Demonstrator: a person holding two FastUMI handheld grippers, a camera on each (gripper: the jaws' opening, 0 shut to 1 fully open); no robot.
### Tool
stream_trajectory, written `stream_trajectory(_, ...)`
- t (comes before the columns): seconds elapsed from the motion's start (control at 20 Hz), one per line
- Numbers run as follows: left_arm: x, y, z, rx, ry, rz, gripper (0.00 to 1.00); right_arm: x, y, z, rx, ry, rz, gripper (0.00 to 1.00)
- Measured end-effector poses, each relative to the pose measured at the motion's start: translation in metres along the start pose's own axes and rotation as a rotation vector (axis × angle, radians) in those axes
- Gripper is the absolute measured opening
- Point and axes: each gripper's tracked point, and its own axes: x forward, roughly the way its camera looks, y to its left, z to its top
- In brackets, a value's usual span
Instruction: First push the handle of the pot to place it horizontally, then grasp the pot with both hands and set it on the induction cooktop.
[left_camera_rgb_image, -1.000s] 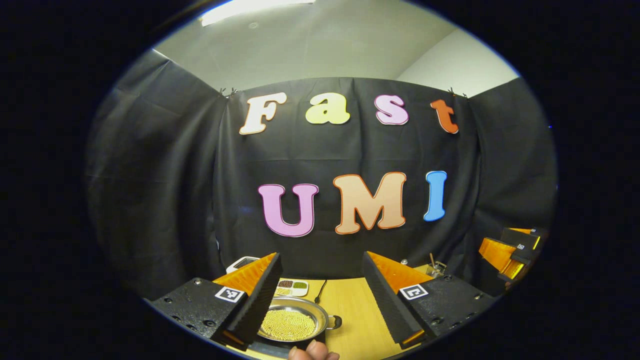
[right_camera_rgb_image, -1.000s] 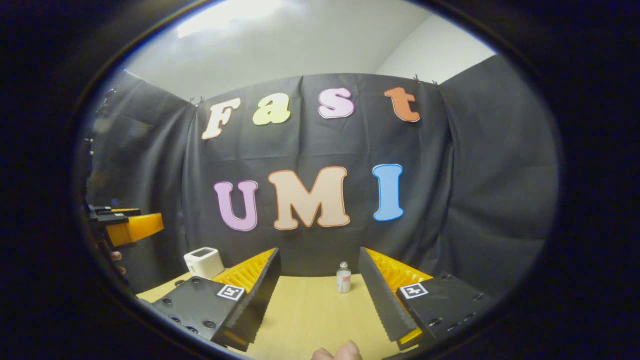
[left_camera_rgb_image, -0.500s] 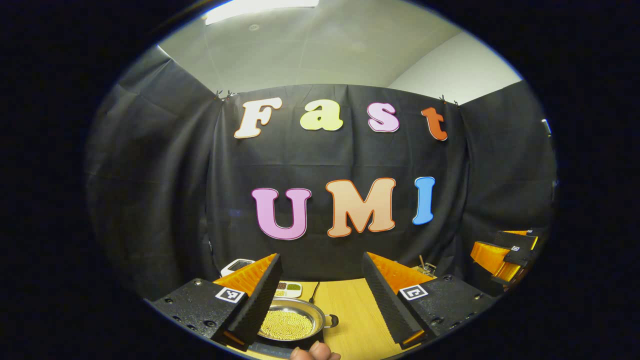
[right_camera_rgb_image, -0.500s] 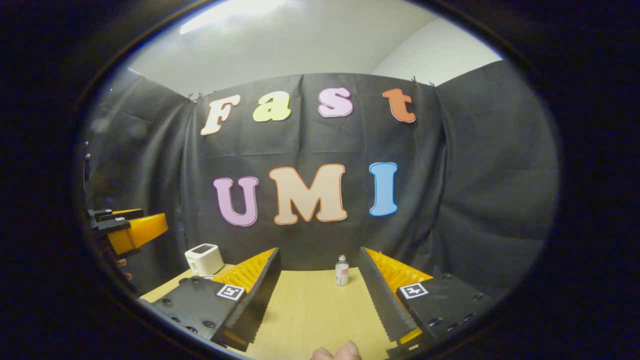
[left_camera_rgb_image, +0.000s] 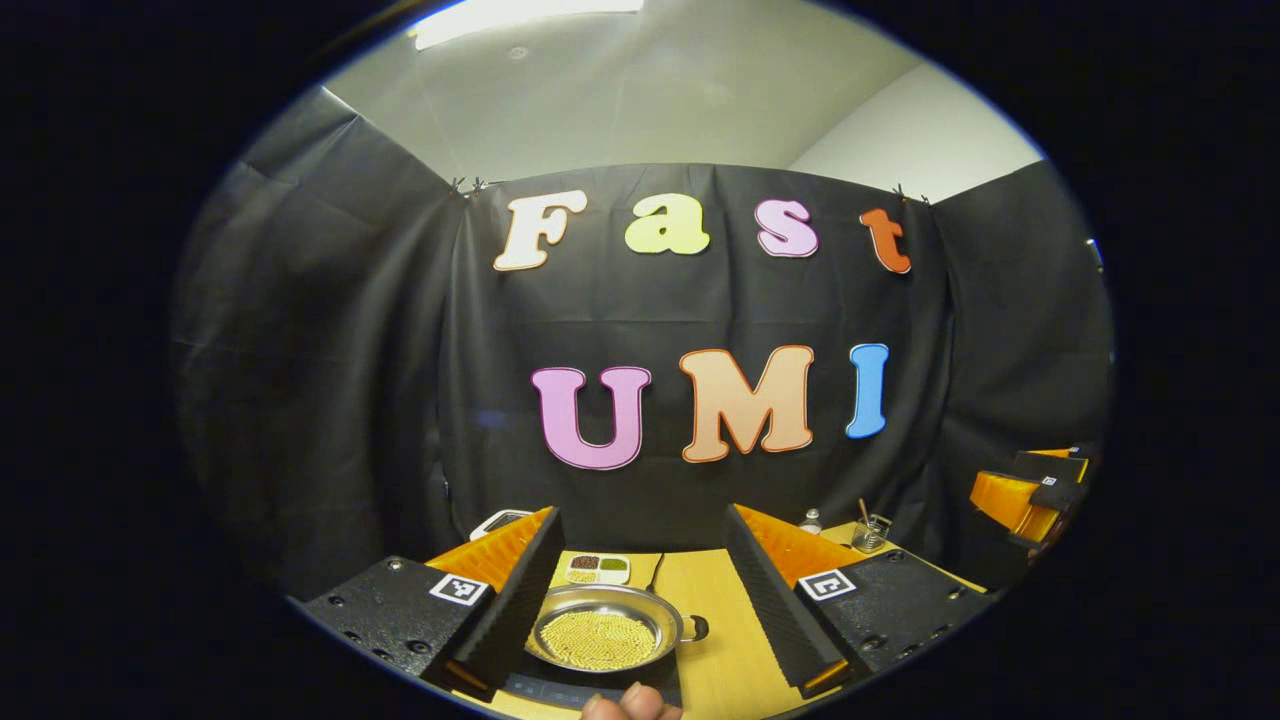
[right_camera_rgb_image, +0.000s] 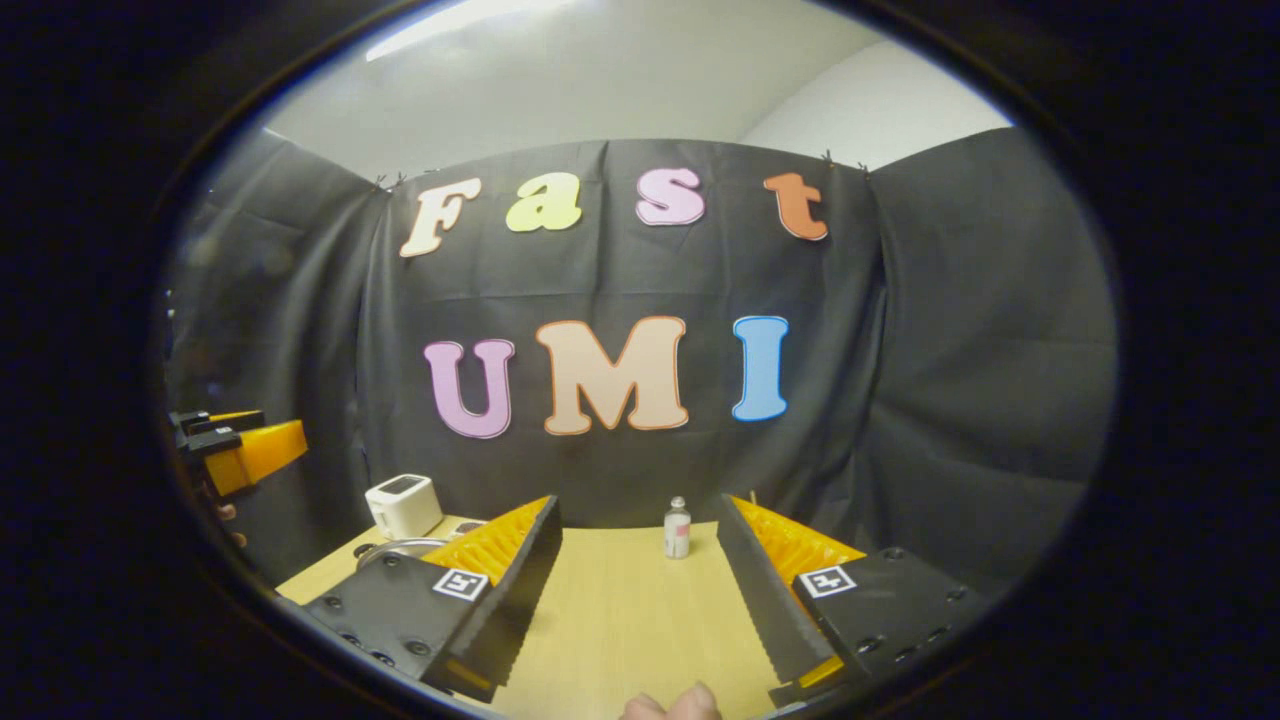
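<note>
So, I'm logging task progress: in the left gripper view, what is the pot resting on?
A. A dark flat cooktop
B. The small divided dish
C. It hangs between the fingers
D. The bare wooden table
A: the pot, full of small yellow beads, sits on the dark cooktop, with both grippers open and off it.

The silver pot (left_camera_rgb_image: 607, 632) holds yellow beads and sits on a black induction cooktop (left_camera_rgb_image: 560, 690), with a light wooden table (right_camera_rgb_image: 630, 610) under it. Behind the pot, a white tray (left_camera_rgb_image: 597, 568) carries brown and green portions. A white box (right_camera_rgb_image: 403, 505) stands left of a clear bottle (right_camera_rgb_image: 677, 528) with a pink label.
</note>
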Motion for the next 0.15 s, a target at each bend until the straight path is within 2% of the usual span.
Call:
stream_trajectory(0.1, -0.0016, 0.0014, -0.001, -0.001, 0.003, 0.003, 0.97, -0.0032, 0.001, -0.0007, -0.011, -0.001, 0.007, 0.96)
stream_trajectory(0.15, -0.0016, -0.0001, -0.0013, -0.001, 0.004, 0.0, 0.99, -0.0025, -0.0005, 0.0002, -0.017, -0.003, 0.005, 0.94)
